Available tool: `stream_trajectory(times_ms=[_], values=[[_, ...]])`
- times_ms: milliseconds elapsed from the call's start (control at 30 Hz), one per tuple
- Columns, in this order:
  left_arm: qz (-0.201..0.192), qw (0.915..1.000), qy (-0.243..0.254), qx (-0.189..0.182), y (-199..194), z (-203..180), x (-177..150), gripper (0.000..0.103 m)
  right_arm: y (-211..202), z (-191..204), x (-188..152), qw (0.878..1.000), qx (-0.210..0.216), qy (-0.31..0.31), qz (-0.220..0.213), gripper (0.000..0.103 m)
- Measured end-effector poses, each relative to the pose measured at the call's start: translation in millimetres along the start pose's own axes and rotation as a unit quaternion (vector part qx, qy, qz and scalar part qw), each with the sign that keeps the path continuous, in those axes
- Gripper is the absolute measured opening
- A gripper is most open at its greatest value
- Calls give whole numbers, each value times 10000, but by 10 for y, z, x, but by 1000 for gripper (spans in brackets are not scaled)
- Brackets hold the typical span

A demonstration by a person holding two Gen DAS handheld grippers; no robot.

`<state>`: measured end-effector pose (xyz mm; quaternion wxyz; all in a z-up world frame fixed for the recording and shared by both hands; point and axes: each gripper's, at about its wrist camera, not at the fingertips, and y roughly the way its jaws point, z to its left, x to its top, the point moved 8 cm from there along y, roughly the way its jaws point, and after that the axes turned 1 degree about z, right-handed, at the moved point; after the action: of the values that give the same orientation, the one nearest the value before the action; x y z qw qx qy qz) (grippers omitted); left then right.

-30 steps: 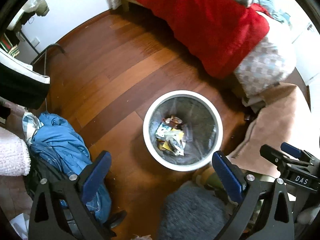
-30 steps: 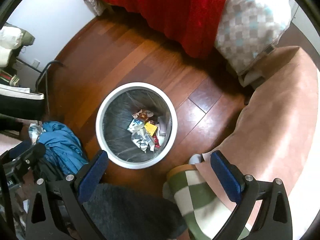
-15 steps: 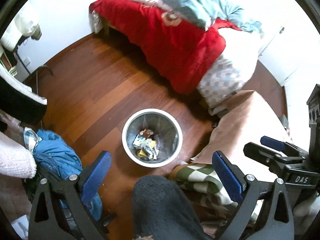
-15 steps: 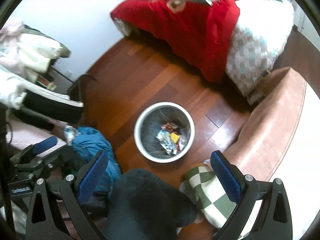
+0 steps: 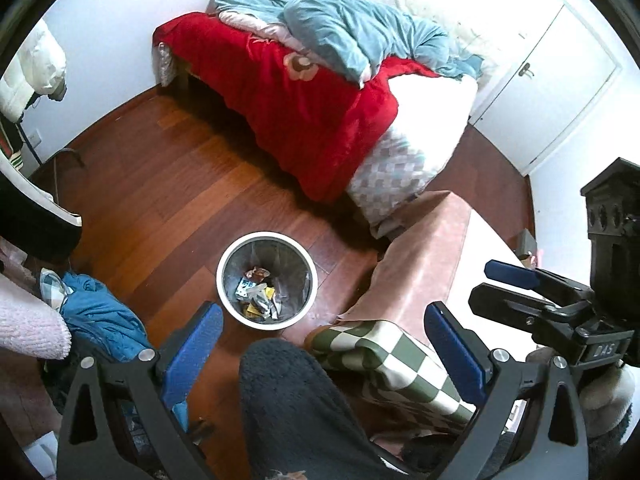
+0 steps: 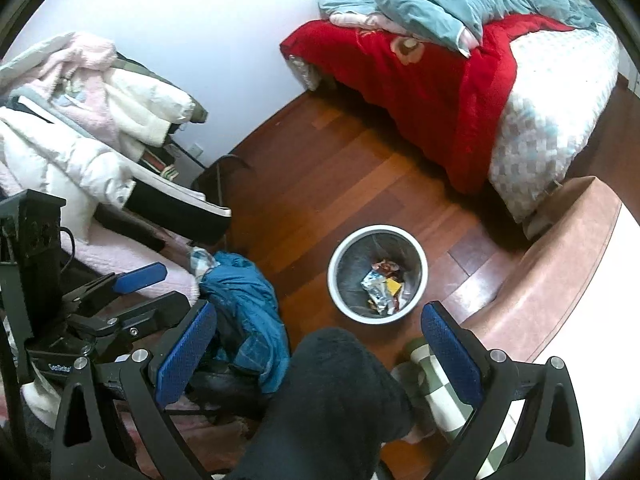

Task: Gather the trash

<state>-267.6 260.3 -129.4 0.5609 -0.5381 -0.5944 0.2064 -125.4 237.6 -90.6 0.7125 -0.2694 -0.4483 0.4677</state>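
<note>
Floor is reddish wood planks, bed with a red blanket up at 12 o'clock. Trash can (white rim, grey liner) stands on bare floor dead center, crumpled wrappers at its bottom. Left gripper and right gripper both hang wide apart, holding nothing.

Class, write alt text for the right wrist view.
An open, empty right gripper looks down on a white bin holding wrappers on a wooden floor. A red-covered bed stands behind; blue clothing lies left.
</note>
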Motion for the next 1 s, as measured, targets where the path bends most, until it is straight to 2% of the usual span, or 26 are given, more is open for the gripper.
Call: stream_trajectory(times_ms=[367,1000], values=[[-224,9997,-35,-74,-246,-21,-20,103,-200,183,-14,9998,111,-143,17,103],[-205,9998,-31,-80,-250,-25,-82,103,-149,143,-83,9997,110,-142,144,103]])
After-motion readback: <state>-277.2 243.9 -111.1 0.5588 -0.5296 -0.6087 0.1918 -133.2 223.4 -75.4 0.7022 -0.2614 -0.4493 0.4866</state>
